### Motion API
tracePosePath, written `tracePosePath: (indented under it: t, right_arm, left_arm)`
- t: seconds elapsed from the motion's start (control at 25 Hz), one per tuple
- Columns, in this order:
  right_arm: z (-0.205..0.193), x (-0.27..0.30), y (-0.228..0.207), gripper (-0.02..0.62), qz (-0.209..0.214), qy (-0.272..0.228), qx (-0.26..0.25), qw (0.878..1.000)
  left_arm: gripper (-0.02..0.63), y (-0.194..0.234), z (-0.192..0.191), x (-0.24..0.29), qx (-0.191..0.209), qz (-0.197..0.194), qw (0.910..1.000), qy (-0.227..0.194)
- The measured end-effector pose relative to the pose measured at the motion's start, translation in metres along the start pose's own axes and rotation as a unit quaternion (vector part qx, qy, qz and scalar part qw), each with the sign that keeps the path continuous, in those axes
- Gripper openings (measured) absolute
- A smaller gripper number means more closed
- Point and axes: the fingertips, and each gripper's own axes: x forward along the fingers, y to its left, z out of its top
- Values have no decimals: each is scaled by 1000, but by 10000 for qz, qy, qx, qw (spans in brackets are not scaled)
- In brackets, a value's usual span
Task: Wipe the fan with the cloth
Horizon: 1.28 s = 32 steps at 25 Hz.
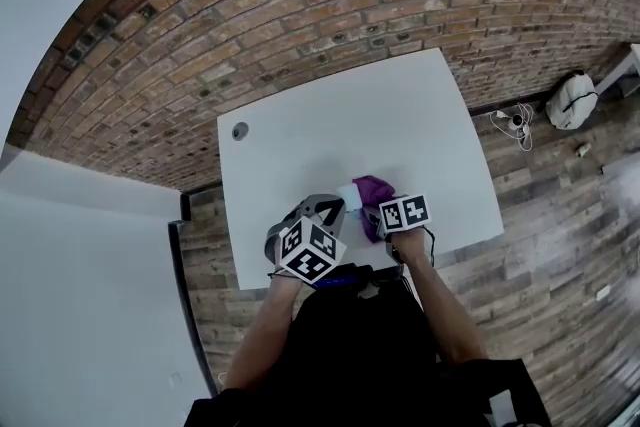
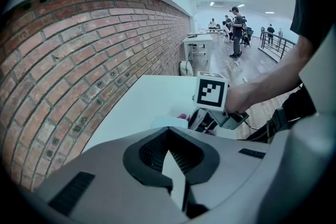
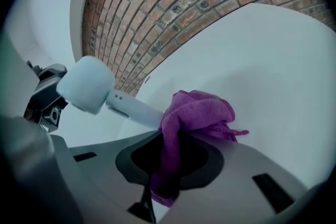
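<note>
Head view: fan (image 1: 348,192) mostly covered by left gripper (image 1: 330,207); cloth (image 1: 372,187) partly covered by right gripper (image 1: 378,217). Right gripper view: fan handle end is wrapped out of sight by cloth. Left gripper view: distant people (image 2: 236,29) too small to be made out.

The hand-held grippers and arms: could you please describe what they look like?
The left hand-held gripper and the right hand-held gripper are pale grey with dark recesses round the jaws. Each carries a white cube with black square markers. A thin black cable loops by the right one. The person wears a black short-sleeved top.
</note>
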Motion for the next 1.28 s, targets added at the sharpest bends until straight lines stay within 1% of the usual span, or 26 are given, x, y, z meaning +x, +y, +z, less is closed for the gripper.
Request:
tracePosePath:
  t: [0.16,0.36,0.44,0.48,0.56,0.64,0.68,0.72,0.8,0.88,0.96,1.0,1.04,1.08,1.16,1.28]
  right_arm:
    - [-32,1,18,66,156,370,-265,9988]
    - [-74,-2,43,66,721,1043,-513,9906]
    - [-79,-13,46,66,913,1114,-470,9885]
    - [-72,-21,42,66,922,1024,-428,9895]
    - [-41,-40,26,66,722,614,-422,9946]
    - [10,-60,15,66,430,1,-606,9972]
    - [37,-69,15,66,345,-317,-771,9959]
    - [63,-76,22,66,326,-601,-983,9928]
    - [106,-81,47,66,478,-988,-1512,9824]
    - [130,-75,78,66,761,-1035,-2070,9699]
    - [132,-62,100,66,943,-751,-2508,9605]
    - [127,-58,104,66,969,-579,-2626,9583]
    - [123,-55,105,66,974,-450,-2640,9585]
    - [118,-54,104,66,989,-375,-2540,9614]
    - [111,-59,99,66,1083,-327,-2128,9705]
    - [99,-70,95,66,1116,-425,-1596,9799]
  left_arm:
    - [2,0,1,0,-9,17,10000,6]
    - [3,-1,1,1,46,41,10000,-61]
    - [3,-1,0,-3,53,0,10000,-82]
    - [3,-1,0,-7,18,-35,9999,-108]
    - [3,-2,0,-16,-135,-176,9996,-192]
    - [3,-8,-7,-20,-288,-464,9984,-161]
    - [3,-13,-13,-20,-324,-653,9973,-90]
    - [3,-18,-19,-18,-329,-854,9958,-13]
    - [3,-29,-25,-12,-331,-1228,9919,62]
    - [3,-34,-25,-5,-464,-1448,9884,12]
    - [3,-33,-25,0,-663,-1452,9872,1]
    - [3,-30,-25,2,-757,-1406,9872,5]
    - [3,-27,-26,3,-839,-1341,9874,5]
    - [3,-23,-27,3,-909,-1261,9878,3]
    - [3,-12,-32,3,-1014,-1110,9886,12]
    - [3,2,-37,2,-1039,-1023,9893,76]
